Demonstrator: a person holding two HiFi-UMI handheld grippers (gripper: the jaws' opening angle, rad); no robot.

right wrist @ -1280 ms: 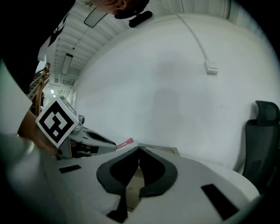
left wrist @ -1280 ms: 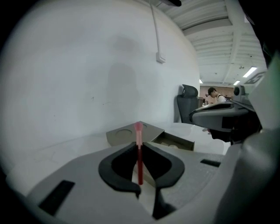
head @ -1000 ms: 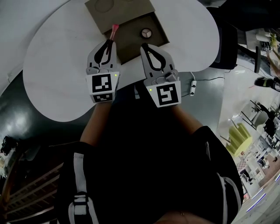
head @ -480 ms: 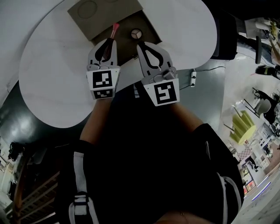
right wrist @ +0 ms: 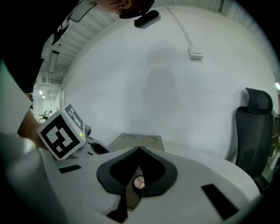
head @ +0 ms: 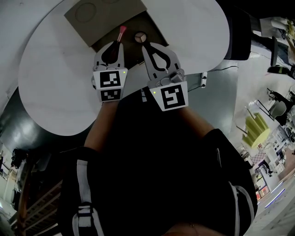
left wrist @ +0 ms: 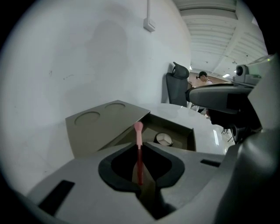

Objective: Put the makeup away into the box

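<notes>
Since the earlier frames the left gripper (head: pixel 117 43) has been lowered and brought further over the box (head: pixel 158 33), so that the pink tip of the makeup stick (head: pixel 121 33) is now seen much closer to the round compact (head: pixel 140 37) already lying inside. The stick is clamped between the left fingers (left wrist: pixel 175 164) by its dark lower shaft and kept pointing forward out of them, presumably so that it can be laid tip-first into the open tray. The right gripper (head: pixel 145 45) is held just beside it, at the near edge of the box, its fingers (right wrist: pixel 162 171) closed together on nothing; it is judged to be standing by rather than steadying anything. The lid (head: pixel 103 14) is swung open beyond the tray, on the white tabletop (head: pixel 55 83). The stick's place over the tray is given by the head view, where the grip is hidden. The clamp itself is shown by the left gripper view, and the compact is glimpsed behind closed tips in the right gripper view.
</notes>
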